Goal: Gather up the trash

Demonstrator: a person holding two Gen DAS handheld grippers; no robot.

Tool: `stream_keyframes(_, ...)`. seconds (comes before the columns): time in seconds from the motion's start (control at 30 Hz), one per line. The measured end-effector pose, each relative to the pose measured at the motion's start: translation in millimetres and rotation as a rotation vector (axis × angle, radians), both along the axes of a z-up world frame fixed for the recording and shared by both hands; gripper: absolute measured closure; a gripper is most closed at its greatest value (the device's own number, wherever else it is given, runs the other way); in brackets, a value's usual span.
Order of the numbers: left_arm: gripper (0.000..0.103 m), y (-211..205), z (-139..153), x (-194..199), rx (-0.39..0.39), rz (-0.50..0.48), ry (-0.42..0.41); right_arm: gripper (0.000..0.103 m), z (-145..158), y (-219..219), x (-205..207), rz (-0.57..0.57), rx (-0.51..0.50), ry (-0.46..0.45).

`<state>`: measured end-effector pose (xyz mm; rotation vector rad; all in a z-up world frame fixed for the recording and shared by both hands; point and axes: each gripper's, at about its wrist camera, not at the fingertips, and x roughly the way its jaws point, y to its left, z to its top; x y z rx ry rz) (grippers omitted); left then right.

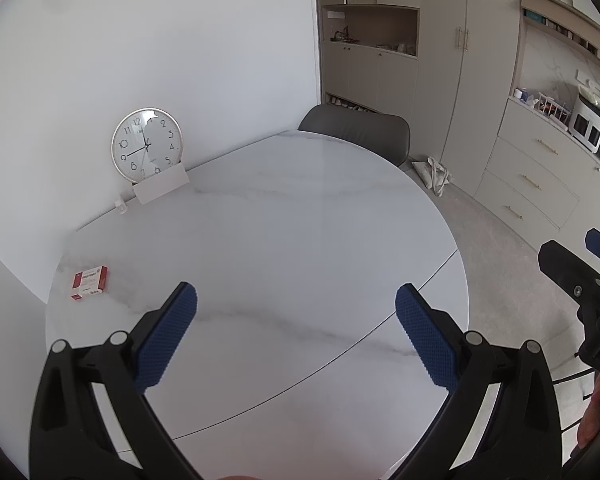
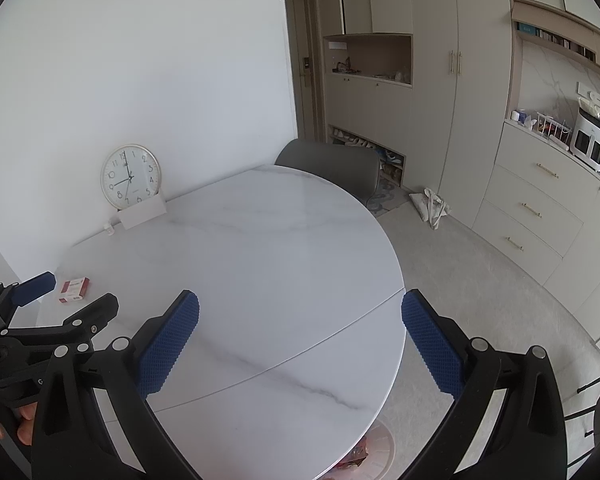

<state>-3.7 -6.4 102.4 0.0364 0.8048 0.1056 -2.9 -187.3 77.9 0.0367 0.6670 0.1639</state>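
Marble table [image 1: 300,220]: red box [image 1: 89,282] far left; left gripper [image 1: 296,312] and right gripper [image 2: 300,316], both spread wide and empty, should have the left straddle it squarely.

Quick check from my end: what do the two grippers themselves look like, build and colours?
Both match: the left gripper and right gripper each have two black plastic arms with silver pivot bolts, ending in fingers faced with blue, knobbly-textured pads. Thin black cables trail beside the right one. No markings are legible, and no sleeves show.
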Motion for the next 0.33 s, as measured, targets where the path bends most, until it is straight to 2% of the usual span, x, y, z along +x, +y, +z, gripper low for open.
stream_keyframes(0.33, 0.008, 2.5, -0.2, 2.1, -0.015, 0.006, 0.014, 0.002, -2.7, -1.0, -0.3, -0.001, -0.003, 0.005)
